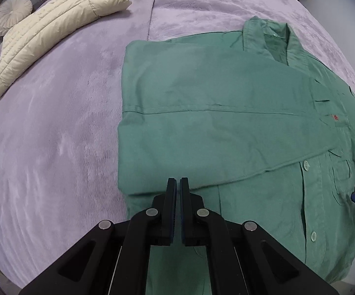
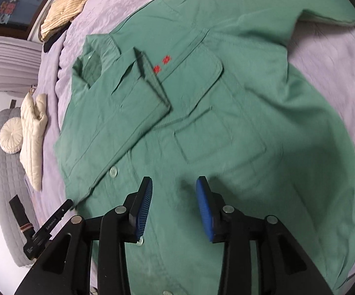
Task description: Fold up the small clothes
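While the green shirt (image 1: 226, 127) lies flat on the bed (image 1: 54, 147) with its lilac plush cover, one side of it is folded over the front, sleeve included, so the fold edge runs slanting across the chest down to the button placket. The collar (image 1: 265, 39) sits at the far end of the shirt, and the two little red marks (image 2: 161, 64) show just above the chest pocket (image 2: 221, 137) on the unfolded side.

The left hand-held gripper (image 1: 178, 182) hovers right over the shirt's near folded edge with its pads pressed nearly together, a thin slit between them, nothing pinched that I can see. The right hand-held gripper (image 2: 175, 184) hangs over the shirt's lower front near the buttons, its blue pads (image 2: 203, 196) spread wide and empty.

Off past the shirt's folded side there's a cream puffer jacket (image 1: 54, 29) on the bed, and a round cream cushion (image 1: 10, 18) just beyond that.
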